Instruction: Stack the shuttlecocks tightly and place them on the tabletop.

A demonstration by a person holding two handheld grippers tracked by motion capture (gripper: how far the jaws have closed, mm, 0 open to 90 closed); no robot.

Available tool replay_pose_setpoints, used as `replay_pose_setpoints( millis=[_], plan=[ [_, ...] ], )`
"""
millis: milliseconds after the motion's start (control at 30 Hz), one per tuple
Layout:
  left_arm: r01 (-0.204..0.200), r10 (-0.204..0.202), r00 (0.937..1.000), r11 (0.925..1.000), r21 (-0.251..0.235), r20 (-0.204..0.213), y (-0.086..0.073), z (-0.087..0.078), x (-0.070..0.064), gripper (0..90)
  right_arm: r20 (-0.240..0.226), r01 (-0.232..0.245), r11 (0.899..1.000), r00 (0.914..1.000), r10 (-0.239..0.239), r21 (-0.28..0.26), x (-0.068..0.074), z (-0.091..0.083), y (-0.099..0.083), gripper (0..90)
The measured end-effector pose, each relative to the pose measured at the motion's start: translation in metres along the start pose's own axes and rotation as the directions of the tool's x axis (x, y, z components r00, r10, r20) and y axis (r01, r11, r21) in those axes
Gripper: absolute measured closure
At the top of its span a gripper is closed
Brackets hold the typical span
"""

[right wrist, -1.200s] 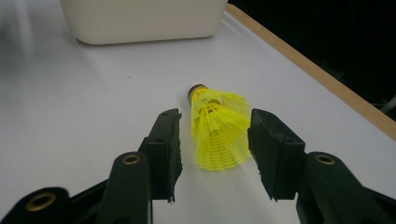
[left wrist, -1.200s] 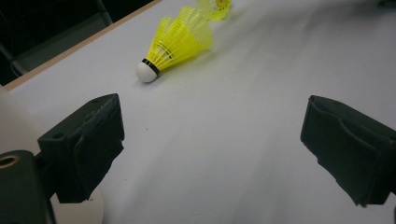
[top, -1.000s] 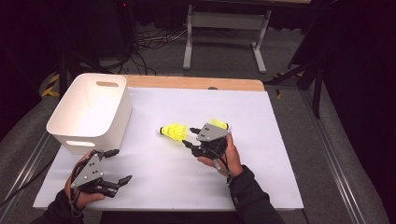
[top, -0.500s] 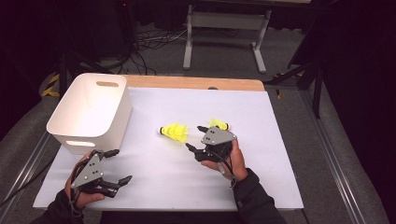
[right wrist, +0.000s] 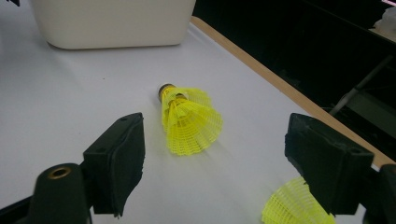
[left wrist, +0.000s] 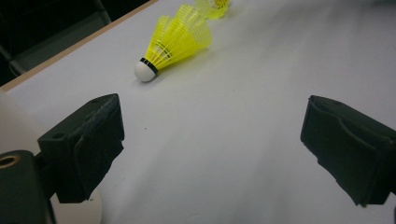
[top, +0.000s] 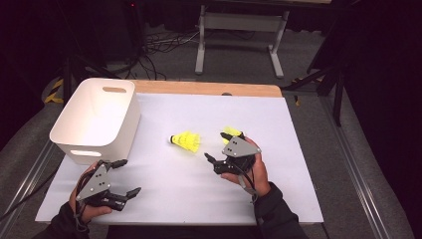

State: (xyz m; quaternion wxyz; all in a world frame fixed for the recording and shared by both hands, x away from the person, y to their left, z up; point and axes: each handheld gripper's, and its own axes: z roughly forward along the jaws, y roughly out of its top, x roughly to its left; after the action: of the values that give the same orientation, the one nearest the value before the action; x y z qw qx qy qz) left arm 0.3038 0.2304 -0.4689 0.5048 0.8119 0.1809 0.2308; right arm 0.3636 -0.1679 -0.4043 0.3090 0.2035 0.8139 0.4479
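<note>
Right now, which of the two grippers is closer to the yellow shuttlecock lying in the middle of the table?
The right gripper: it sits just beside the shuttlecock, jaws open toward it. The left gripper rests farther off, near the table's front edge below the white bin.
</note>
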Motion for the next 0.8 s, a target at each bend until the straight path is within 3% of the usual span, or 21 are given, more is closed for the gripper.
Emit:
replay_pose_setpoints(
  millis=[267,800],
  plan=[
    [0.001,-0.001,1.0,1.0,0.0,-0.002,0.0,0.0,0.0,6.8,0.037,0.009,1.0,0.9993,-0.009,0.006,-0.002,-0.009,-0.005,20.4],
    [0.002,-0.002,1.0,1.0,0.004,0.003,0.0,0.0,0.0,6.8,0.091,-0.019,1.0,0.9957,0.018,0.018,-0.011,-0.021,-0.018,20.0]
  ],
)
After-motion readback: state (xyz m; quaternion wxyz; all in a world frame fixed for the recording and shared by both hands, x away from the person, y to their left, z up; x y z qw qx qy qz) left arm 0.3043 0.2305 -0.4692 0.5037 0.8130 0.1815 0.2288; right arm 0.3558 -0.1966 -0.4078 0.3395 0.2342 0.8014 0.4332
